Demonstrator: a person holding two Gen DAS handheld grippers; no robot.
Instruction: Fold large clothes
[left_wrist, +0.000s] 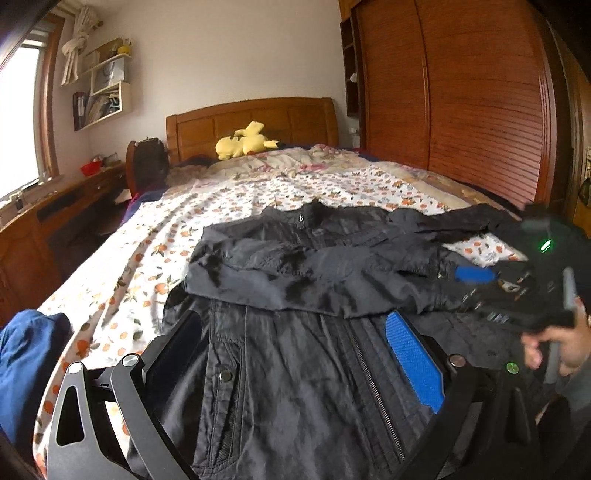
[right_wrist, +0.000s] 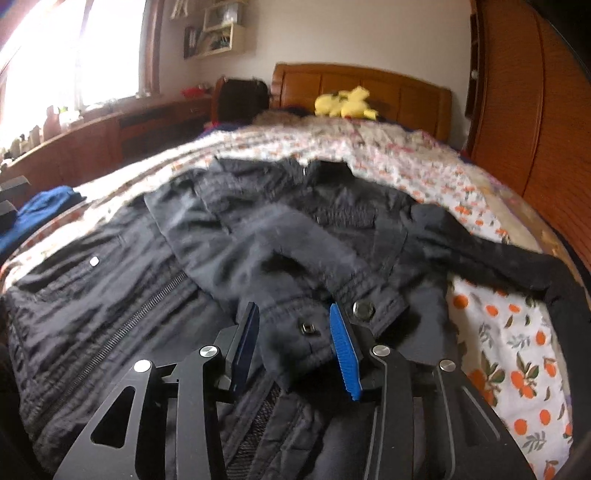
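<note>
A large black jacket (left_wrist: 295, 387) (right_wrist: 103, 295) lies front up on the flowered bed sheet (left_wrist: 155, 236), zipper toward me. One sleeve (left_wrist: 295, 266) (right_wrist: 258, 251) is folded across the chest. Its snap cuff (right_wrist: 295, 328) lies between the fingers of my right gripper (right_wrist: 293, 308), whose blue pads stand apart from the cloth, so it is open. The other sleeve (right_wrist: 498, 254) trails off to the right. My left gripper (left_wrist: 293, 317) hovers open and wide over the jacket's lower body, holding nothing. In the left wrist view the right gripper (left_wrist: 476, 284) is at the right, with a hand (left_wrist: 554, 343) on its handle.
A yellow plush toy (left_wrist: 245, 142) lies by the wooden headboard (left_wrist: 258, 118). A wooden wardrobe (left_wrist: 461, 110) runs along the bed's right side. A blue garment (left_wrist: 26, 354) sits at the near left edge. A desk (left_wrist: 55, 214) and window stand on the left.
</note>
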